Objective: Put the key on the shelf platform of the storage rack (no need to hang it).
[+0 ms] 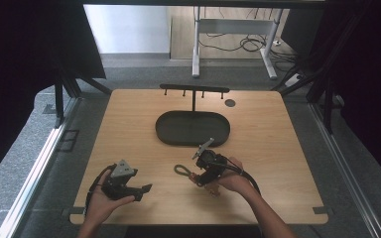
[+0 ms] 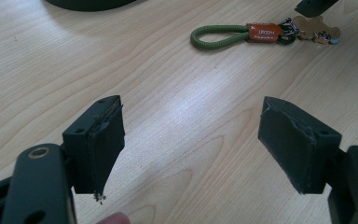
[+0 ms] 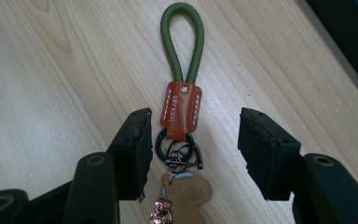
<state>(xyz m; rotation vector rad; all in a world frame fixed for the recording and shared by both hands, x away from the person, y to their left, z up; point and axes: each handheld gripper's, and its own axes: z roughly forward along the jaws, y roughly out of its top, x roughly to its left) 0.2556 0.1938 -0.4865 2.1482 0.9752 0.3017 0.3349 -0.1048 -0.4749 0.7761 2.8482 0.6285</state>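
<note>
The keychain (image 3: 182, 126) lay flat on the wooden surface (image 1: 278, 148), near the person's edge and a little right of the middle. Its green cord loop (image 3: 182, 42) pointed away from the right tool (image 3: 193, 140), the orange leather tab (image 3: 181, 109) sat just past the pads, and the dark metal rings (image 3: 177, 151) with a tan leather charm (image 3: 186, 191) lay between the two jaws. The right tool stood half open – its pads were either side of the rings and tab, and neither pad pressed on them; the left-hand pad looked just beside the ring, though whether it touched could not be told. In the high view the right hand (image 1: 233, 181) held that tool tilted down over the keychain's ring end, with the loop poking out to the left.

The left tool (image 2: 191, 144) was wide open with nothing between its jaws – only bare wood showed there. It rested low near the front left of the surface in the left hand (image 1: 104, 203), well apart from the keychain, which showed in its view farther off.

Farther back stood a dark oval tray (image 1: 163, 130), with a black rack of pegs (image 1: 194, 89) behind it
</note>
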